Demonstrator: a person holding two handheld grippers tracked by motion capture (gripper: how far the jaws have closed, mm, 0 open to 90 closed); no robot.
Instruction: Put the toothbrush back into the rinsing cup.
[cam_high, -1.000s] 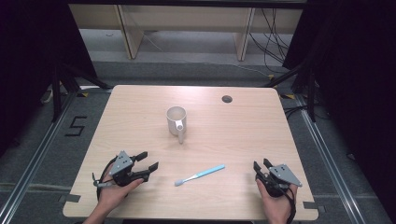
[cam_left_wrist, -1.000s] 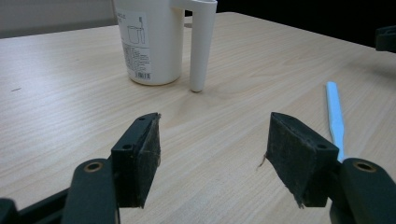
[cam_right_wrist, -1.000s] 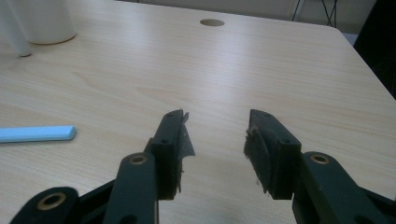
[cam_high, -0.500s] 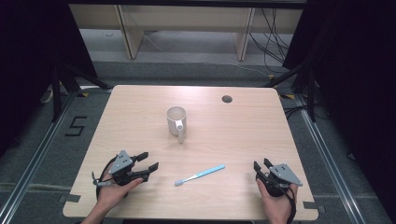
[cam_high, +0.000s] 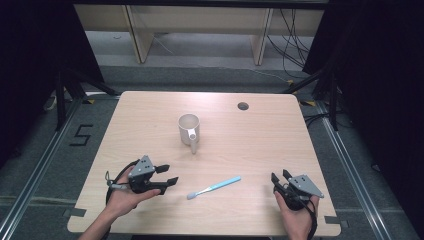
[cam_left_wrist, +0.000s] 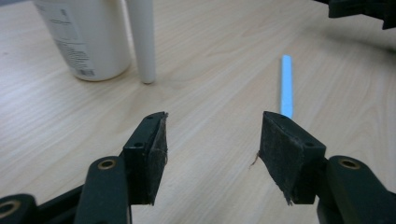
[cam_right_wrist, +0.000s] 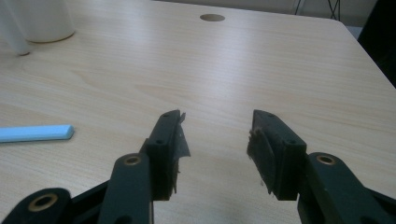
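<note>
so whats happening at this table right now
A person sits at a wooden table with a two-jaw gripper in each hand, and nothing is picked up yet. The left gripper points at a light blue toothbrush lying flat on the table; its jaws have just been closing a little but stand open with nothing between them. The right gripper rests near the table's right front corner, its jaws just opened wider, also empty. A white mug stands upright farther back, untouched.
</note>
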